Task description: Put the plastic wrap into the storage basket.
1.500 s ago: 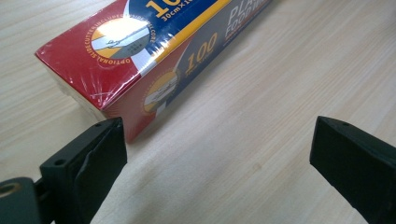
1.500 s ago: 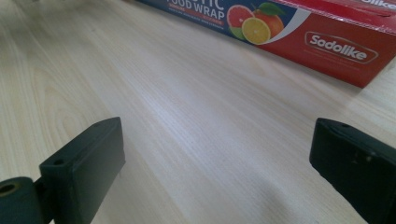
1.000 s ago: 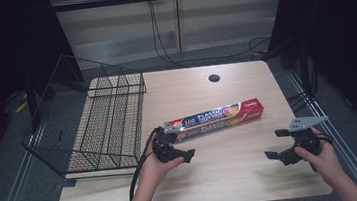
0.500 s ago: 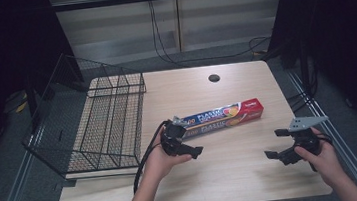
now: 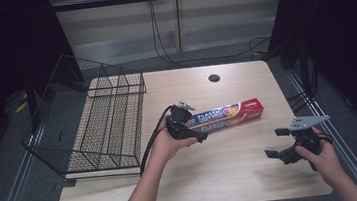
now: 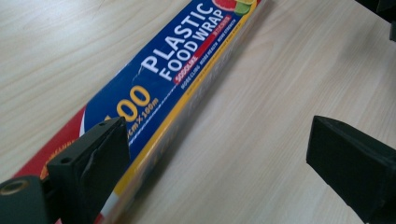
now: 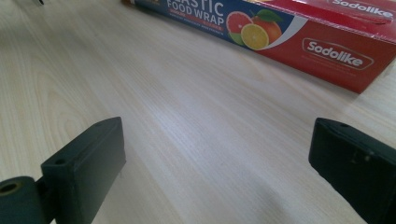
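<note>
My wooden table [image 5: 234, 170] spreads under the high camera, pale and round-cornered, with a small dark hole [image 5: 214, 78] near its far edge. On its left side sits a black wire basket [image 5: 100, 134], its far end raised and its outer wall hanging over the table's edge. Just right of the basket, near the middle of the table, the box of plastic food wrap [image 5: 228, 116] lies flat and lengthwise, its red end toward my right and its blue end toward the basket.

My left gripper [image 5: 189, 129] is over the blue end of the box. In its own view the blue panel [image 6: 187, 65] runs away from me diagonally; one jaw stands in front of the box's near end, the other over bare wood well to the side. The jaws stand wide apart, having just been closing a little, and the pads press on nothing. I cannot tell whether the near jaw touches the box.

My right gripper [image 5: 277, 143] is near the table's front right corner, well apart from the box, its grey plate on top. Its jaws are spread wide over bare wood, with the box's red end [image 7: 345, 51] lying beyond them.
</note>
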The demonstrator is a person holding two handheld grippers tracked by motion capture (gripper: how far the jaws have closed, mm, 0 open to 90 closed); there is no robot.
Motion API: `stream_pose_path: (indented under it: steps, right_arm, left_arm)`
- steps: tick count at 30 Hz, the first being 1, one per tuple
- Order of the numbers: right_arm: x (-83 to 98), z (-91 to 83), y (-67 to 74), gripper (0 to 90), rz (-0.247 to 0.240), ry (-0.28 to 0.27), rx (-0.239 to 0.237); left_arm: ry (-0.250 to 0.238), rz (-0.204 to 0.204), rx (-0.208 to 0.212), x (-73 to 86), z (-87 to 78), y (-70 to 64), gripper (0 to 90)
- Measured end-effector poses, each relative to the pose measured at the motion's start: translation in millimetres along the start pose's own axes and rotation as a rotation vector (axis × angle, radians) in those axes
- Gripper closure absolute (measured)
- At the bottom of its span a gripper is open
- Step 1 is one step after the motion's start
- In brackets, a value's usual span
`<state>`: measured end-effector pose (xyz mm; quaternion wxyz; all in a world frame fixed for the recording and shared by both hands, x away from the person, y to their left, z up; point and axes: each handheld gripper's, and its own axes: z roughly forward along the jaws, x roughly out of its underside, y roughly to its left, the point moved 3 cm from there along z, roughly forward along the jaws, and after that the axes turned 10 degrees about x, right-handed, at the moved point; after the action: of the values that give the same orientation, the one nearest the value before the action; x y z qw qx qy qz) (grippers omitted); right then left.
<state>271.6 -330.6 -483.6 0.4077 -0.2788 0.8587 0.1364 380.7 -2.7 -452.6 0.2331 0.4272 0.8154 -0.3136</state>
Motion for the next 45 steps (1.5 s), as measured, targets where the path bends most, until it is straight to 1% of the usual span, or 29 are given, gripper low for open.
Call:
stream_pose_path:
  steps: [2,4,5,7,8,9,10,13,14,17,18,19,20,21,23,24,25,27,32,33,34,35,36,37,38,40,42,43,45]
  right_arm:
    - [-0.2,0.0,-0.4,3.2,0.001,-0.005,0.003]
    - [-0.6,0.3,-0.7,3.2,0.004,-0.008,0.002]
    - [-0.5,0.4,-0.6,3.2,0.003,-0.005,0.002]
    - [-0.4,0.8,-0.7,3.2,0.005,-0.005,-0.001]
    - [-0.4,0.8,-0.7,3.2,0.005,-0.005,-0.001]
    - [-0.2,0.9,-0.8,3.2,0.003,-0.003,-0.001]
    - [-0.1,1.3,-0.9,3.2,0.001,0.000,-0.006]
    - [-0.2,1.1,-1.1,3.3,-0.003,-0.003,-0.004]
    - [-0.6,0.7,-1.1,3.2,0.004,-0.005,-0.004]
    - [-0.4,0.7,-1.5,3.2,0.002,-0.005,-0.008]
    - [0.0,1.2,-1.7,3.3,0.000,-0.001,-0.011]
    - [0.2,1.4,-1.5,3.3,0.001,0.000,-0.011]
    - [0.2,1.4,-1.5,3.3,0.001,0.000,-0.011]
    - [0.1,1.5,-1.7,3.4,-0.004,0.000,-0.011]
    - [0.0,1.5,-1.7,3.4,-0.003,-0.002,-0.016]
    - [-0.5,0.7,-1.7,3.4,-0.004,-0.001,-0.010]
    - [-0.5,0.7,-1.7,3.4,-0.004,-0.001,-0.010]
    - [-0.4,0.1,-2.7,3.4,-0.002,-0.004,-0.010]
    - [-0.2,0.0,-3.3,3.4,0.001,-0.004,-0.011]
    - [-0.6,0.0,-2.9,3.4,-0.002,-0.004,-0.008]
    - [-0.7,0.0,-2.7,3.4,-0.001,-0.005,-0.009]
    - [-0.7,0.0,-2.7,3.4,-0.001,-0.005,-0.009]
    - [-0.8,0.1,-2.5,3.4,-0.001,-0.005,-0.011]
    - [-0.8,0.2,-2.0,3.4,0.000,-0.003,-0.013]
    - [-0.8,0.4,-1.8,3.4,-0.001,-0.004,-0.016]
    - [-0.8,0.7,-1.3,3.4,-0.003,-0.002,-0.018]
    - [-0.7,0.9,-1.3,3.4,-0.003,0.000,-0.018]
    - [-0.7,1.0,-1.4,3.4,-0.003,-0.001,-0.020]
    - [-0.4,1.1,-1.5,3.4,-0.002,0.001,-0.020]
  left_arm:
    - [0.006,0.000,-0.005,-1.6,1.5,1.0,6.1]
    - [0.002,-0.012,0.003,-7.2,6.7,4.3,6.4]
    - [0.016,-0.003,-0.004,-8.9,7.5,6.2,6.4]
    - [0.031,-0.007,0.001,-13.0,10.5,8.4,6.4]
    - [0.031,-0.007,0.001,-13.0,10.5,8.4,6.4]
    - [0.042,0.000,-0.003,-15.2,12.7,10.3,6.4]
    - [0.044,-0.007,0.001,-18.6,16.2,12.0,6.7]
    - [0.048,-0.002,0.000,-22.5,19.7,13.7,6.8]
    - [0.061,0.007,0.001,-26.0,23.2,14.5,6.8]
    - [0.059,0.012,-0.001,-28.9,26.7,15.0,7.0]
    - [0.059,0.014,0.011,-31.5,29.9,15.2,7.1]
    - [0.059,0.014,0.011,-31.5,29.9,15.2,7.1]
    - [0.073,0.026,0.007,-32.4,30.8,16.3,7.1]
    - [0.073,0.016,0.012,-33.8,34.0,18.1,7.1]
    - [0.076,0.010,0.009,-34.5,35.1,20.2,7.1]
    - [0.076,0.005,0.007,-35.0,37.2,23.1,7.2]
    - [0.076,0.005,0.007,-35.0,37.2,23.1,7.2]
    - [0.087,-0.001,0.003,-34.8,40.8,25.7,7.2]
    - [0.083,0.015,0.004,-37.6,43.6,26.9,7.1]
    - [0.093,0.023,-0.004,-39.0,45.1,27.4,7.1]
    - [0.090,0.024,-0.015,-39.6,46.1,28.0,7.2]
    - [0.090,0.024,-0.015,-39.6,46.1,28.0,7.1]
    - [0.084,0.022,-0.009,-40.3,46.9,29.1,7.1]
    - [0.087,0.019,0.000,-40.8,47.2,30.0,7.2]
    - [0.086,0.010,-0.004,-40.7,48.8,30.7,7.3]
    - [0.110,0.012,-0.007,-40.0,52.8,32.8,7.3]
    - [0.110,0.010,-0.005,-39.7,55.0,33.6,7.4]
    - [0.123,0.018,-0.012,-39.0,57.0,33.8,7.8]
    - [0.119,0.012,-0.015,-38.3,58.6,33.6,8.1]
